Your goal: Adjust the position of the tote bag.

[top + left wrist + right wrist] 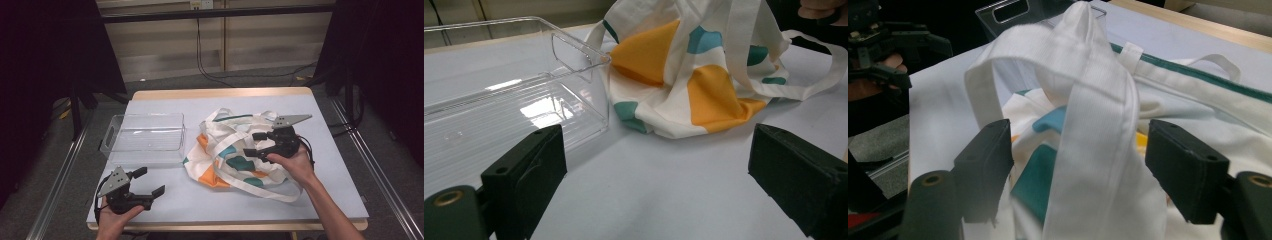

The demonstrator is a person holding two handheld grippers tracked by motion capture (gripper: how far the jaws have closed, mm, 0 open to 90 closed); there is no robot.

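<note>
A crumpled white tote bag printed with orange and teal patches lies on the middle-right of the table. My right gripper hovers over the bag, held in a hand, jaws open. One of the bag's white straps loops up and runs between the jaws, and neither pad presses on it. My left gripper rests near the table's front left edge, open and with nothing in it. The left gripper view looks past its jaws at the bag.
A clear plastic bin with cut-out handles stands left of the bag, nothing visible inside it. The table top is covered by a pale blue mat. Metal rails run along both sides of the table, and cables lie on the floor behind.
</note>
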